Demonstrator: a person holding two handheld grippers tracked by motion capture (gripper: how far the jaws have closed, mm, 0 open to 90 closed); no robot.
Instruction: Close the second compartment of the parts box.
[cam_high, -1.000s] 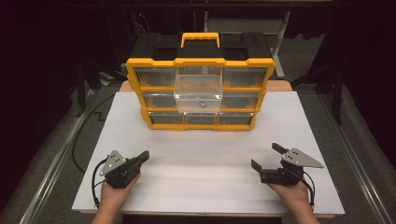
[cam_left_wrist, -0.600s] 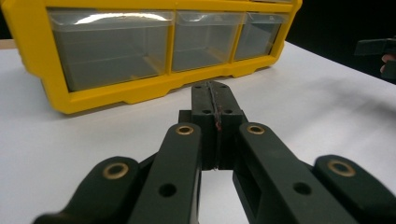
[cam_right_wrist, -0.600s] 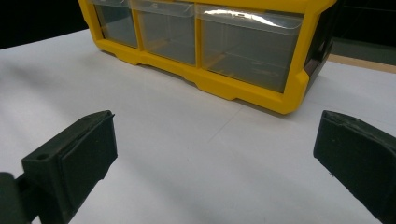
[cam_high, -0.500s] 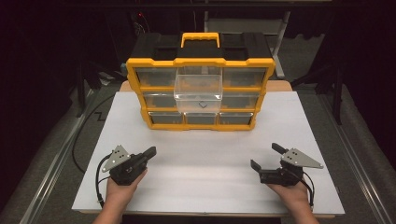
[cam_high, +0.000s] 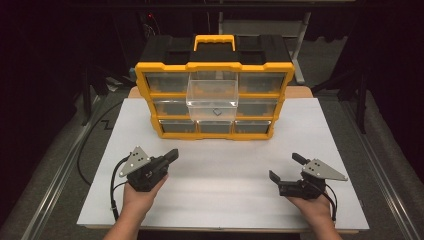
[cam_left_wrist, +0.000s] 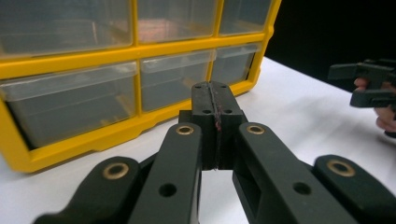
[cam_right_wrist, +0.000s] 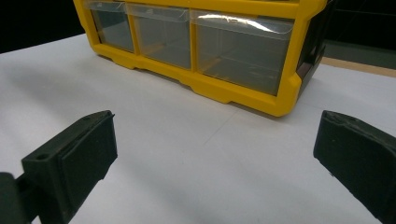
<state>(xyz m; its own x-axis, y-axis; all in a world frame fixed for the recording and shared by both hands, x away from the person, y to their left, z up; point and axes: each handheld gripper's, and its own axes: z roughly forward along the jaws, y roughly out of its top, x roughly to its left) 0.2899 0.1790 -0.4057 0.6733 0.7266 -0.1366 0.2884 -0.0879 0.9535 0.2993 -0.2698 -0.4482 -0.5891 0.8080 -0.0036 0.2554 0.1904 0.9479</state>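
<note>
A yellow and black drawer organiser (cam_high: 150, 75) stands at the back of the white table top (cam_high: 220, 165). One clear drawer (cam_high: 212, 95) in its middle column is pulled out, with a small dark item (cam_high: 216, 112) inside. My left gripper (cam_high: 172, 154) rests at the front left, shut with nothing between its jaws, and it points toward the organiser. In the left gripper view the shut jaw tips (cam_left_wrist: 215, 91) sit just before the organiser's lower drawers (cam_left_wrist: 173, 79). My right gripper (cam_high: 284, 166) is at the front right, open and empty. Its jaws stand wide apart in the right gripper view (cam_right_wrist: 219, 140), facing the organiser's bottom row (cam_right_wrist: 240, 51).
A black cable (cam_high: 116, 185) loops from the left gripper over the table's front left. The right gripper (cam_left_wrist: 369, 84) and its hand appear far right in the left gripper view. Dark floor and metal frames surround the table.
My left gripper has slid to the right and a little forward toward the organiser. The right gripper has stayed in place.
</note>
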